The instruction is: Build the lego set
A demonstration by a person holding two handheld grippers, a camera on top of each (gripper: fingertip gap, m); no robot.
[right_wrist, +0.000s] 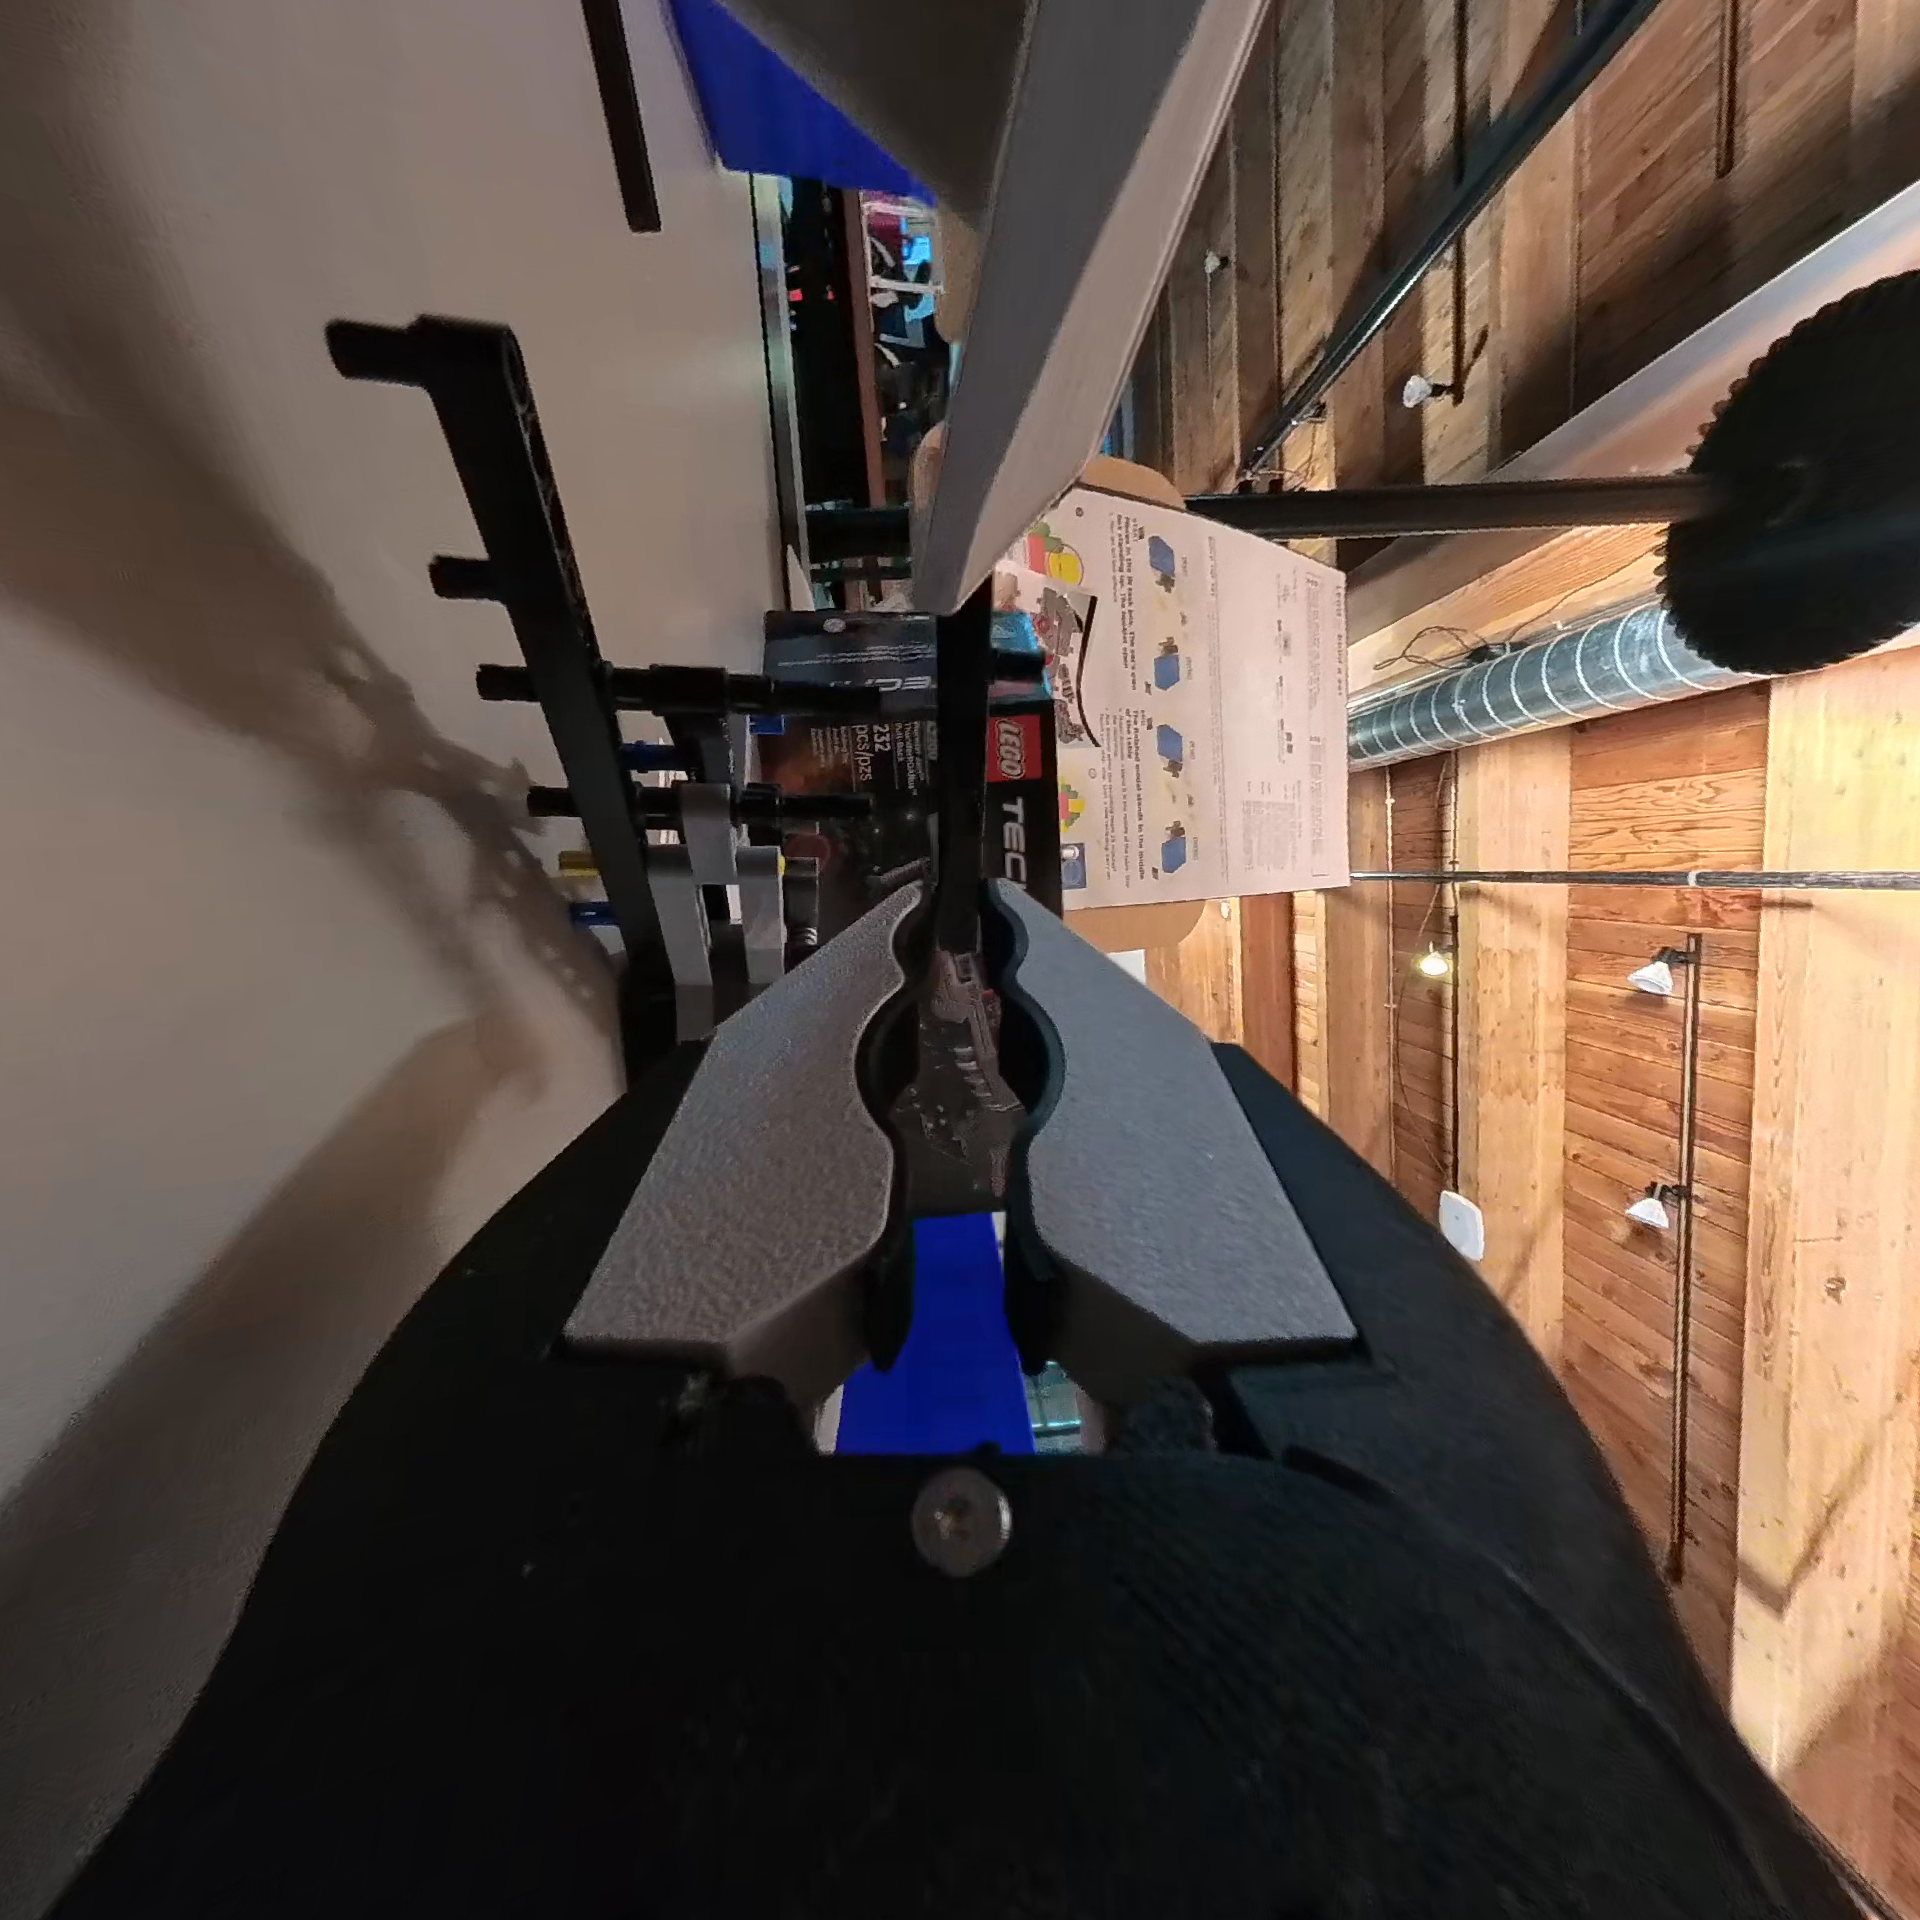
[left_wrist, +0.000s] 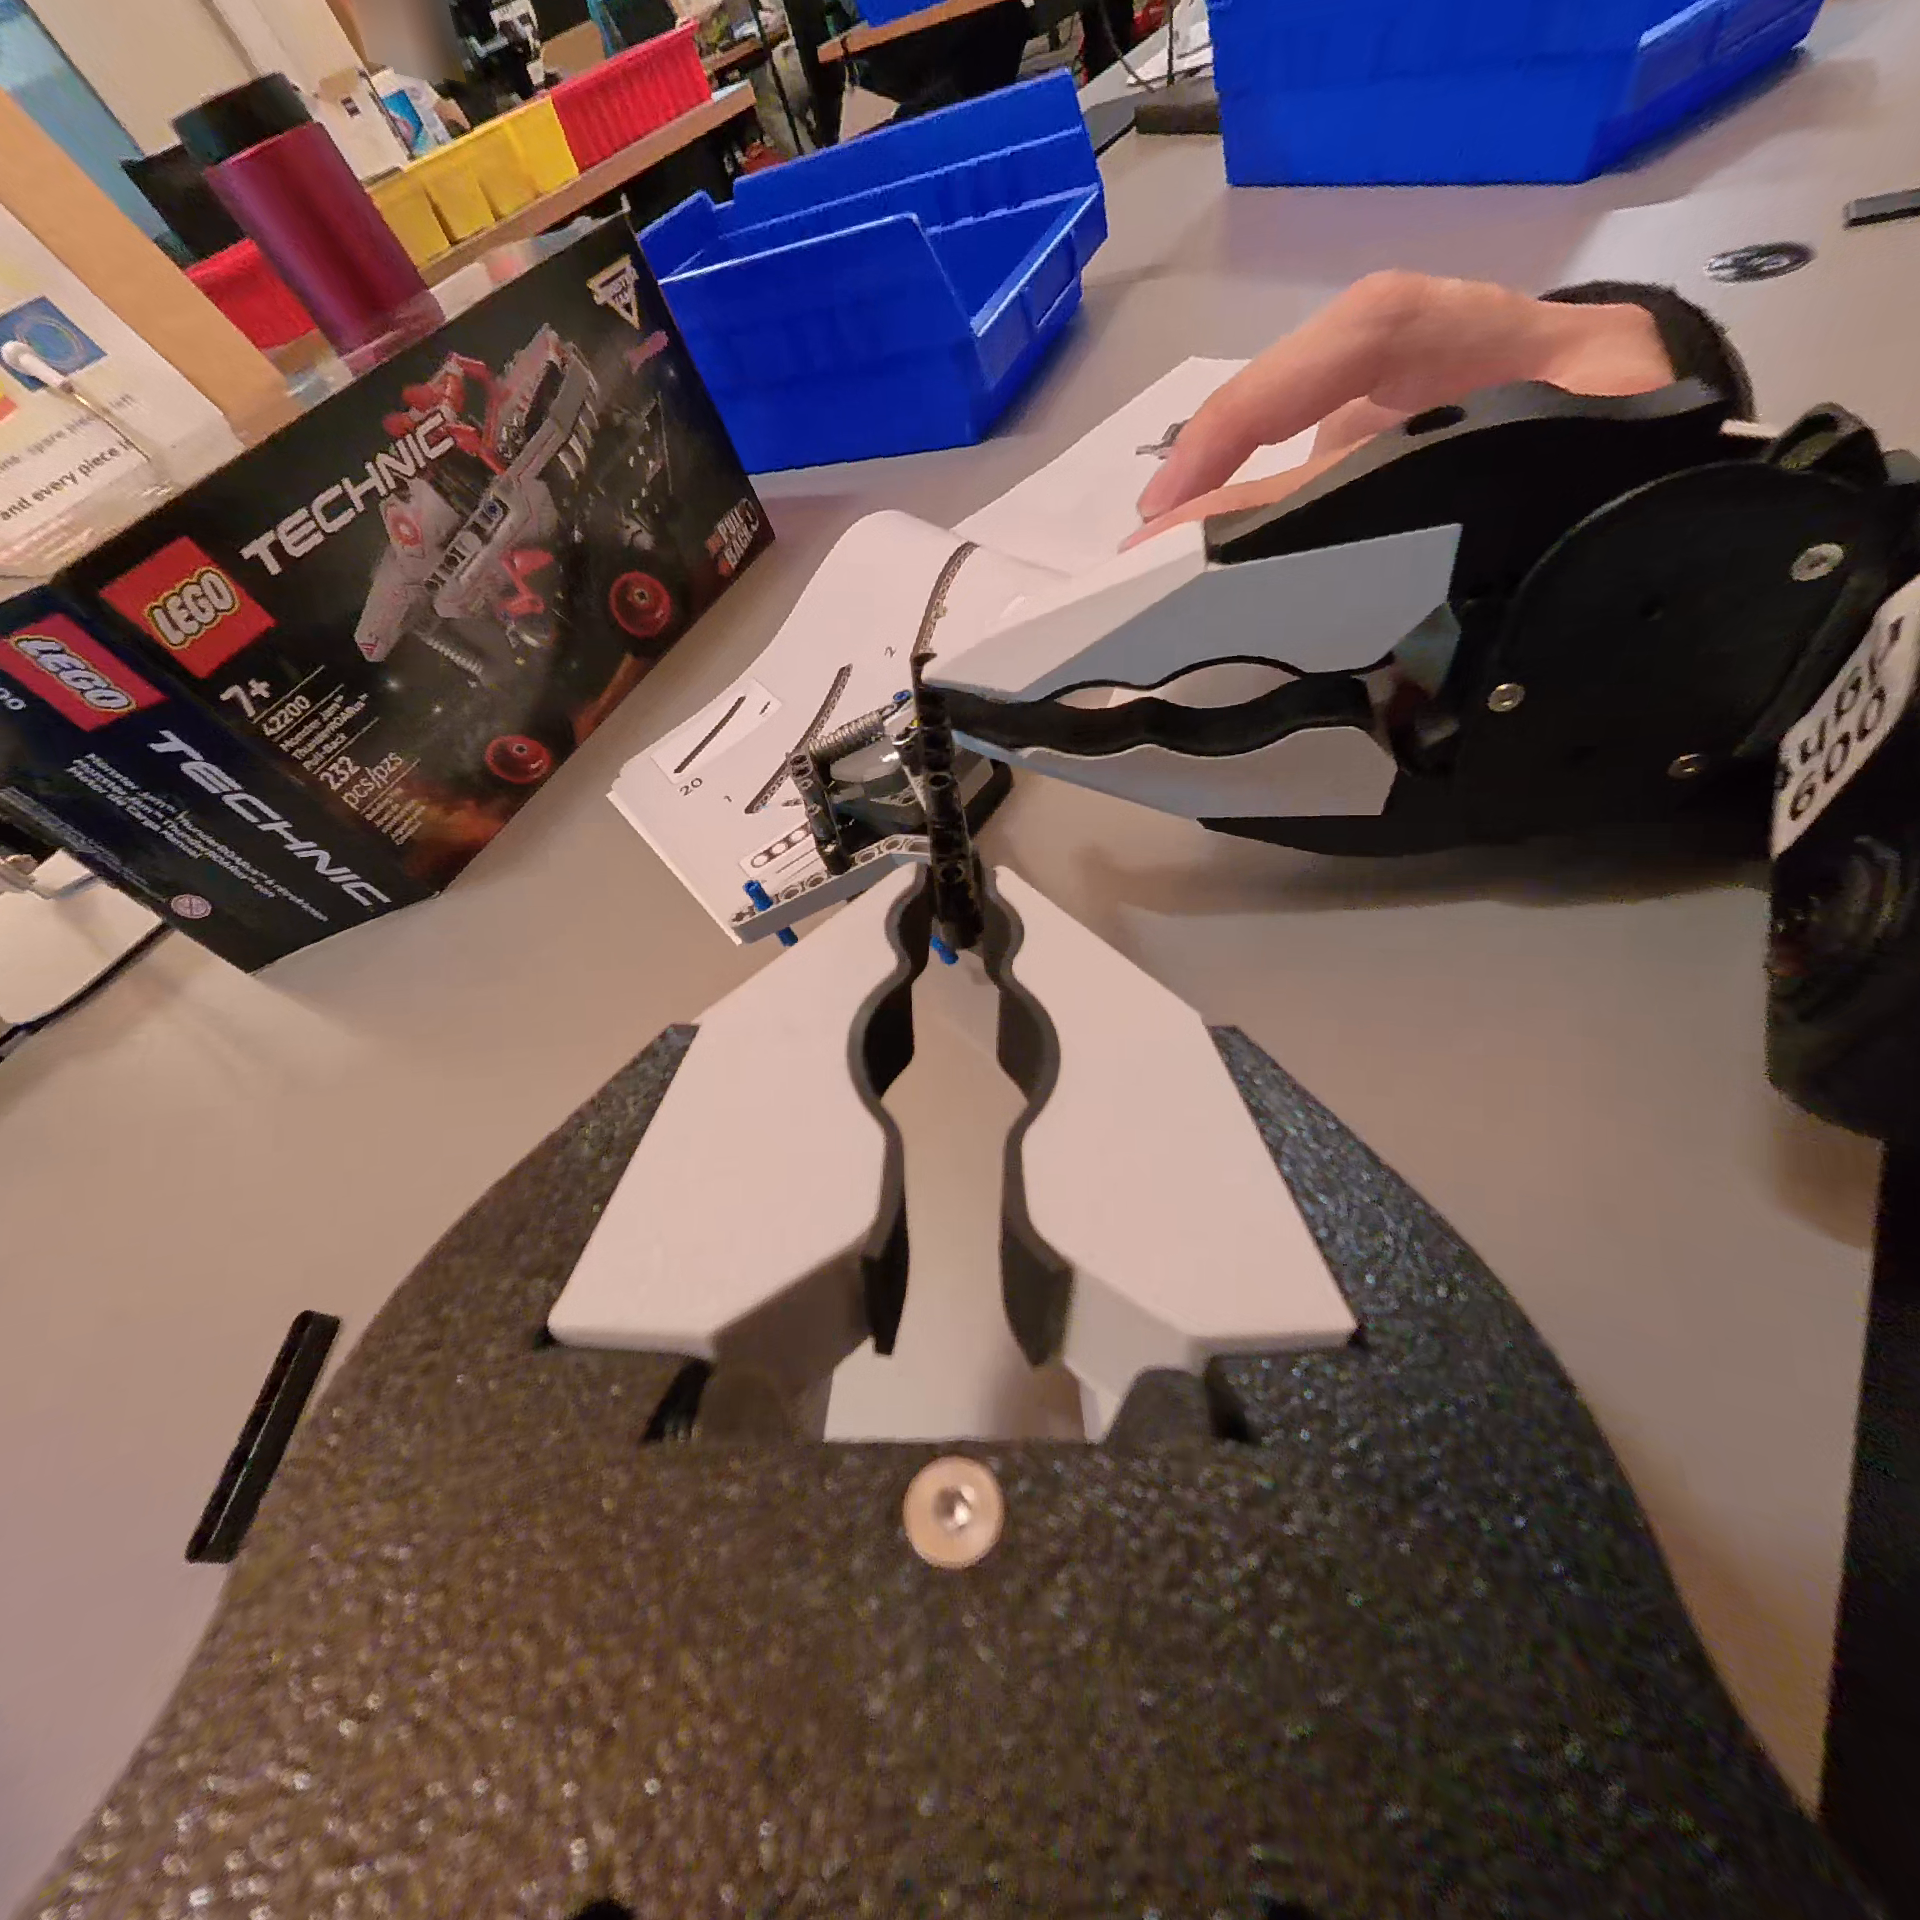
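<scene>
Lego beam: long black plastic Technic beam with a row of holes, standing nearly upright over the small grey-and-black Lego chassis on the white instruction booklet, grey table.
Left gripper: grey fingers closed on the beam's lower end.
Right gripper: reaching in sideways, pinched on the top end.
Axis: vertical; seating it likely means pressing down.

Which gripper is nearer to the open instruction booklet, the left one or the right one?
Right. The right gripper lies over the pages of the instruction booklet; the left gripper reaches only its near edge from the front.
</scene>
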